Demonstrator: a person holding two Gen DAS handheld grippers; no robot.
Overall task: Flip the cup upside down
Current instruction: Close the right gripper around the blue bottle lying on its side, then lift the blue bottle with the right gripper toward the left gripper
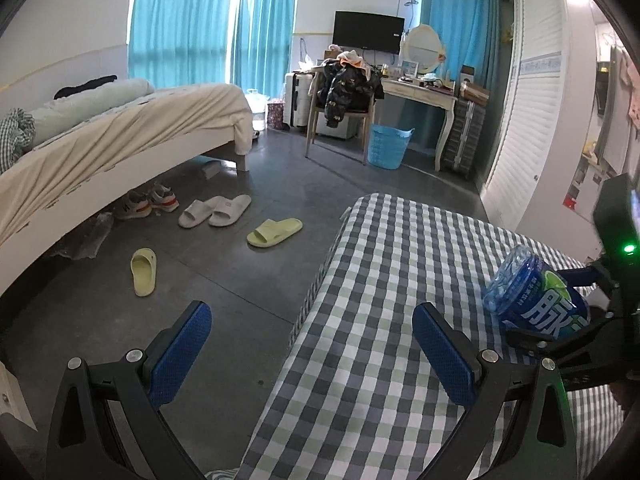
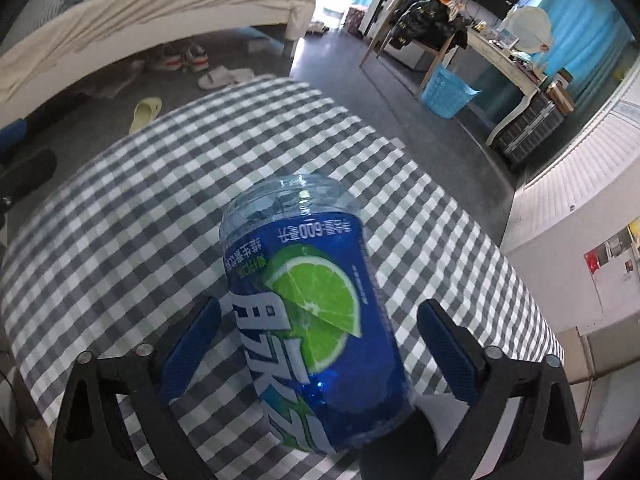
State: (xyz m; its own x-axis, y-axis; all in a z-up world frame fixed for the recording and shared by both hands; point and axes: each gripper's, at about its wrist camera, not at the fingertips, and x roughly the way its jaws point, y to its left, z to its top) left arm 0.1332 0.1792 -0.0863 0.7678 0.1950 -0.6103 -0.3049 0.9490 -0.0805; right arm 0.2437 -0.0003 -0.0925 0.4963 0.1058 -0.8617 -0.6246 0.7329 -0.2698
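Note:
The cup [image 2: 312, 304] is a blue plastic cup with a lime picture and printed text that reads upside down. It stands between the fingers of my right gripper [image 2: 320, 348], over the checked tablecloth [image 2: 120, 216]. The right jaws are wide apart, with gaps on both sides of the cup. In the left wrist view the cup [image 1: 532, 300] is at the far right, beside the right gripper's black frame. My left gripper [image 1: 312, 344] is open and empty, over the table's left edge.
The table's near-left edge [image 1: 316, 288] drops to a grey floor with slippers [image 1: 276, 232] and shoes. A bed [image 1: 120, 128] stands at left, a chair, desk and blue basket [image 1: 388, 146] at the back, a white wardrobe [image 1: 536, 120] at right.

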